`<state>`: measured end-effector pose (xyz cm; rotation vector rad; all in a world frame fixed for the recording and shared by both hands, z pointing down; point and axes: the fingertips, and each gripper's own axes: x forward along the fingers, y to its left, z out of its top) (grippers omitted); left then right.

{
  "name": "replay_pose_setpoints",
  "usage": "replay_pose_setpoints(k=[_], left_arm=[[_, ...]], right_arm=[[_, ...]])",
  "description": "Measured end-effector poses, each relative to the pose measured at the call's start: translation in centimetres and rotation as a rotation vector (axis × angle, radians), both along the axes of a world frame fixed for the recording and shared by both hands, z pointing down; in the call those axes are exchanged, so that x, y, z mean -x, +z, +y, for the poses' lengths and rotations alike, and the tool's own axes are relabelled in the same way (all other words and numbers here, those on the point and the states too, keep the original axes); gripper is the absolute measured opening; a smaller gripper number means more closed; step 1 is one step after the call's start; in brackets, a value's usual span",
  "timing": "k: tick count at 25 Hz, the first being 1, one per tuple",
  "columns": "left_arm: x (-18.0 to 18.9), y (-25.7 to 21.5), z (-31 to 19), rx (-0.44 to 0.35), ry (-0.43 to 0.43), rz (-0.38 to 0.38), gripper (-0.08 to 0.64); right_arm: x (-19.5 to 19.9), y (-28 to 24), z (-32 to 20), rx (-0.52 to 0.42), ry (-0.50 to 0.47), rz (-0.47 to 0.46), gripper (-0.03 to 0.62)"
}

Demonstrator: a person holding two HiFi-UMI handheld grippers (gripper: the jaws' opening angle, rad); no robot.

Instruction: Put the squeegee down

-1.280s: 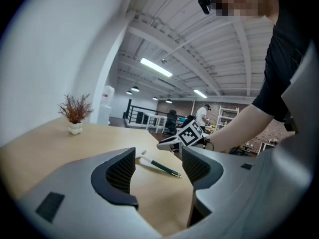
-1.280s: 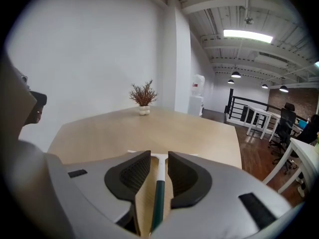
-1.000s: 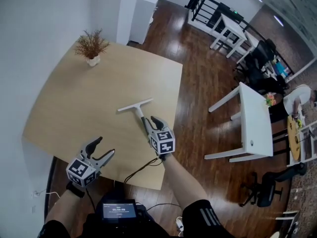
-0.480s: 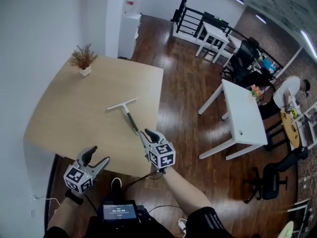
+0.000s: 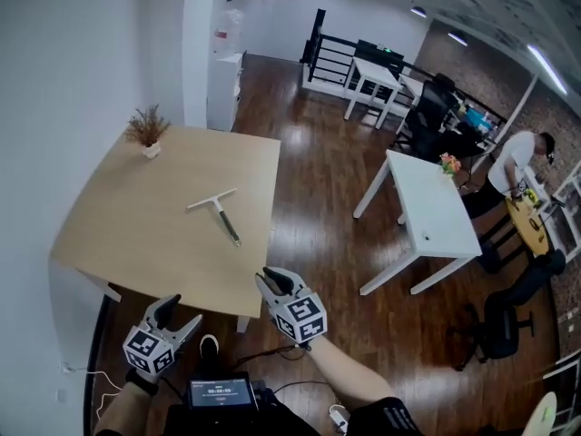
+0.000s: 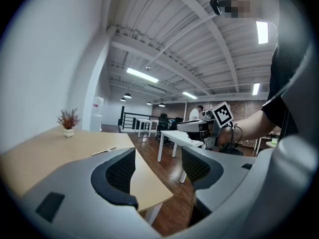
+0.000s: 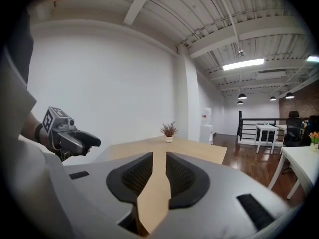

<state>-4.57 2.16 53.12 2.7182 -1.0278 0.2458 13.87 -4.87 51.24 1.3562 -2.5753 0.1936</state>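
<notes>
The squeegee [image 5: 218, 213], a white blade on a dark handle, lies flat on the light wooden table [image 5: 118, 216], with nothing touching it. My right gripper [image 5: 272, 278] hovers off the table's front edge, well short of the handle, its jaws a little apart and empty. My left gripper [image 5: 182, 312] hangs lower left, also off the table, wide open and empty. In the left gripper view the left gripper [image 6: 158, 163] frames the table corner, and the squeegee [image 6: 103, 151] shows small beyond it. The right gripper view shows the right gripper [image 7: 159, 171] with bare tabletop in its narrow gap.
A potted dry plant [image 5: 147, 130] stands at the table's far left corner. A white table [image 5: 427, 212] stands to the right across the dark wood floor, with a person [image 5: 522, 166] and chairs beyond. A white wall runs along the left.
My right gripper has drawn back from the squeegee's handle, and the squeegee stays on the table. Both grippers and the head view have moved back, off the table's front edge.
</notes>
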Motion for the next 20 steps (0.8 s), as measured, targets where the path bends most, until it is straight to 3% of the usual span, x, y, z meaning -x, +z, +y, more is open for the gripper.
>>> replay_pose_setpoints(k=[9, 16, 20], left_arm=[[-0.5, -0.3, 4.3, 0.033, -0.004, 0.003, 0.298], [0.2, -1.2, 5.2, 0.038, 0.018, -0.001, 0.298], [1.1, -1.4, 5.1, 0.040, 0.027, 0.007, 0.298]], right_arm=[[-1.5, 0.0, 7.8, 0.024, 0.032, -0.079, 0.094], [-1.8, 0.4, 10.6, 0.094, 0.122, -0.191, 0.092], [-1.1, 0.0, 10.7, 0.093, 0.148, -0.205, 0.091]])
